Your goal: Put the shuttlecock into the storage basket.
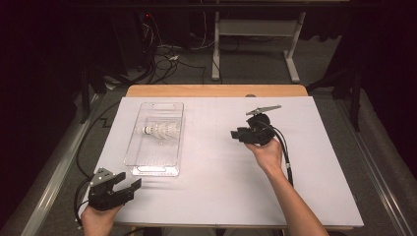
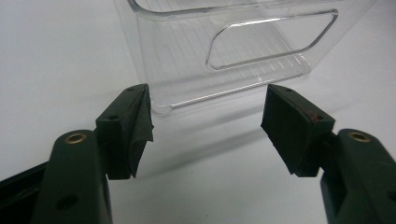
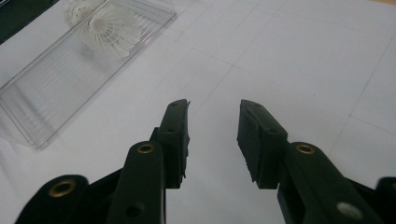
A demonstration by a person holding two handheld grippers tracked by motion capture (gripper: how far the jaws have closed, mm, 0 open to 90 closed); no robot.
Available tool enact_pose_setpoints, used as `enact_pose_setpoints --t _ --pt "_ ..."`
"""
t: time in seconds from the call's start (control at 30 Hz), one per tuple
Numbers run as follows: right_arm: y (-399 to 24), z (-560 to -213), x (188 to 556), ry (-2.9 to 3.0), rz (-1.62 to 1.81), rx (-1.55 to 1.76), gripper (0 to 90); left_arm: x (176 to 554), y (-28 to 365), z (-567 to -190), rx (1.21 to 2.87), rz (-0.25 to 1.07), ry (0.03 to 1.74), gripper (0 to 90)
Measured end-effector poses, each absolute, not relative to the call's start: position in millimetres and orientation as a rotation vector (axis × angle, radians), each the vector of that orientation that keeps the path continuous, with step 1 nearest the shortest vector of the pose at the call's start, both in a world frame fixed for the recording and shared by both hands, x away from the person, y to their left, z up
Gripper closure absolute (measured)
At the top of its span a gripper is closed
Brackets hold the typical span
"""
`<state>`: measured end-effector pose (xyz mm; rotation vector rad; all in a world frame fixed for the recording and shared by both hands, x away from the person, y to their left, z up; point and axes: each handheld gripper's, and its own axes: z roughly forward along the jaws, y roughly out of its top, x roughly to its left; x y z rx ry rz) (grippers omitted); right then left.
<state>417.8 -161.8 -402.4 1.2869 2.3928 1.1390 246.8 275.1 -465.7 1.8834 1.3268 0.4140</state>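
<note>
Left claw (image 1: 129, 185) at near left desk (image 1: 221, 196) corner, jaws spread wide, nothing between, aimed at near end of clear tray (image 1: 135, 157). Right claw (image 1: 235, 133) mid-desk, hand-held, jaws partly apart, empty, pointing left toward tray. White shuttlecocks (image 1: 161, 131) lie inside tray, toward far half.

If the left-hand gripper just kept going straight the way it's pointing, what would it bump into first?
Most likely the clear plastic tray. In the left gripper view, the left gripper has open, empty jaws aimed at the tray's near end wall with its handle cutout, with bare white table between. Depth is hard to judge, so the gap is uncertain.
</note>
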Motion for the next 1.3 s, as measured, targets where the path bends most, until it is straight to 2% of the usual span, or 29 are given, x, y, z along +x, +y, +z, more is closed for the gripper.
enact_pose_setpoints --t 1.3 --pt "-208 -410 394 2.302 1.154 1.344 59.9 245 275 -464 1.874 0.420 1.322 33.9"
